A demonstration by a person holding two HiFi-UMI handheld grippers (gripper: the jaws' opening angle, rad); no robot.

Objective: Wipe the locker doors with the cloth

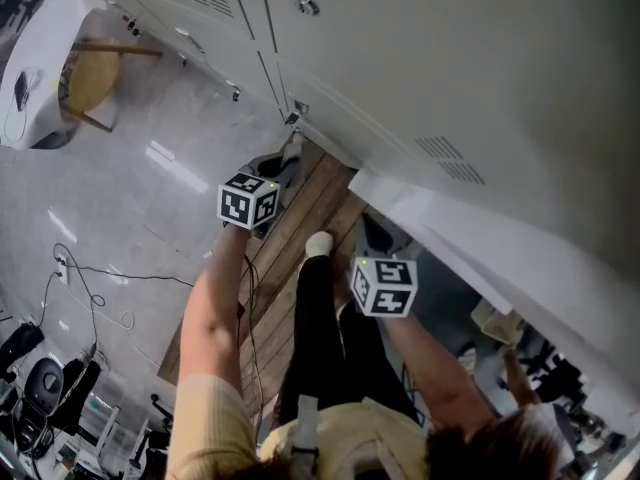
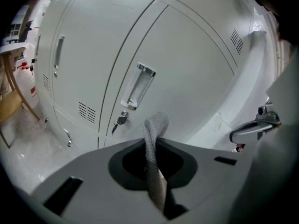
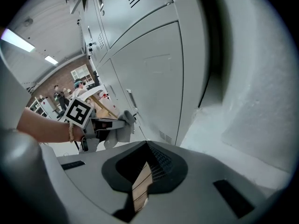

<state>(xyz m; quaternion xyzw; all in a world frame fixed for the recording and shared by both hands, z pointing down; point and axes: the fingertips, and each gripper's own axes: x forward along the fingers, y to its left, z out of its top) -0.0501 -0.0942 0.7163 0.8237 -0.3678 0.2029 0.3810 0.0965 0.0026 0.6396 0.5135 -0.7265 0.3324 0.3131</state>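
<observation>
Pale grey locker doors [image 1: 450,58] fill the top and right of the head view. My left gripper [image 1: 286,160] reaches toward the foot of them and is shut on a grey cloth [image 1: 292,146]. In the left gripper view the cloth [image 2: 156,125] sticks up from the gripper [image 2: 154,146], just short of a door [image 2: 187,64] with a recessed handle [image 2: 138,85]. My right gripper [image 1: 385,286] hangs lower and nearer my body, beside an open locker door [image 1: 520,258]. In its own view the right gripper [image 3: 147,168] holds nothing and its jaws stand slightly apart. The left gripper [image 3: 110,125] and cloth [image 3: 122,130] also show there.
A key [image 2: 120,120] hangs in a lock below the handle. A lever handle [image 2: 252,129] juts out at the right. A wooden chair [image 1: 90,78] and a white table [image 1: 35,58] stand at the far left. Cables [image 1: 90,288] lie on the tile floor. My legs [image 1: 320,338] stand on wooden planks [image 1: 300,223].
</observation>
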